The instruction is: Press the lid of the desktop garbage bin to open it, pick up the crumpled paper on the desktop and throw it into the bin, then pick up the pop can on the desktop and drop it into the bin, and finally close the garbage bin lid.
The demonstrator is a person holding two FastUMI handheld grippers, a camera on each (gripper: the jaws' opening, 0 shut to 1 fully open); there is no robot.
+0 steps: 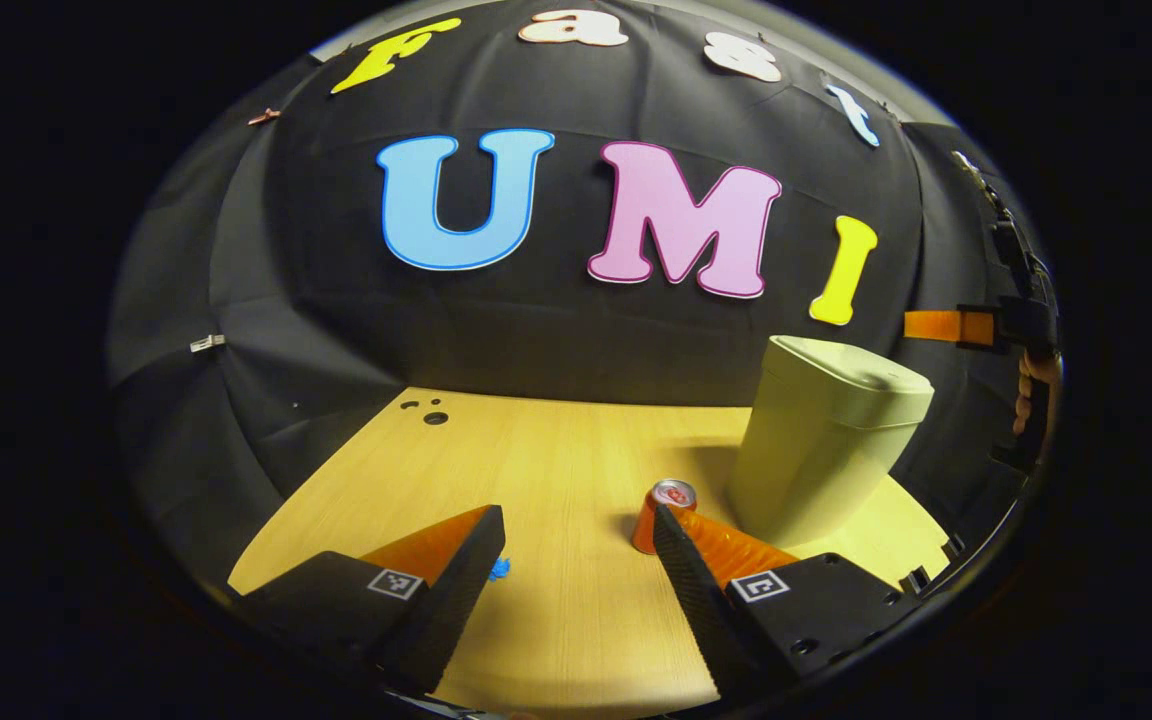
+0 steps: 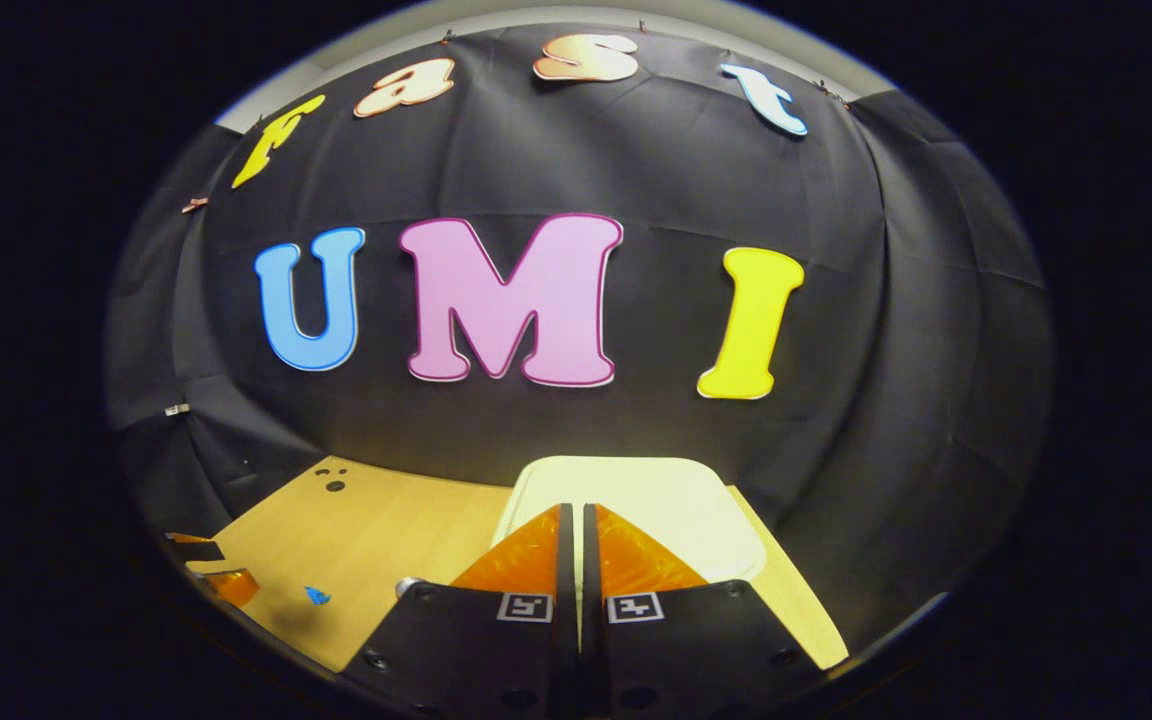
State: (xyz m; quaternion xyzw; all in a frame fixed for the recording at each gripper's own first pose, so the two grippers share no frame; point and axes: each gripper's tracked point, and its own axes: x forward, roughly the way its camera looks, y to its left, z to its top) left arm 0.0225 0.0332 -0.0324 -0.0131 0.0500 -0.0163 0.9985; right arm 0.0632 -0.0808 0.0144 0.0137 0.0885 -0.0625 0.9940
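pale green bin (image 1: 826, 440) stands upright, lid closed, with the red pop can (image 1: 664, 512) upright just beside it.

Your left claw (image 1: 571, 560) has two wedge-shaped fingers on black blocks with small screw holes, and each block carries a square black-and-white marker. Your right claw (image 2: 576, 560) has the same black blocks, screw holes and square markers.

Garbage bin (image 1: 821, 445): pale cream-green body with matching lid (image 2: 636, 500). Pop can (image 1: 658, 512): orange-red wall, silver top with a red patch. Desk (image 1: 556, 470): light yellow wood grain with fine streaks, small black holes near the far left corner. Small scrap (image 1: 499, 569) on the desk: bright blue.
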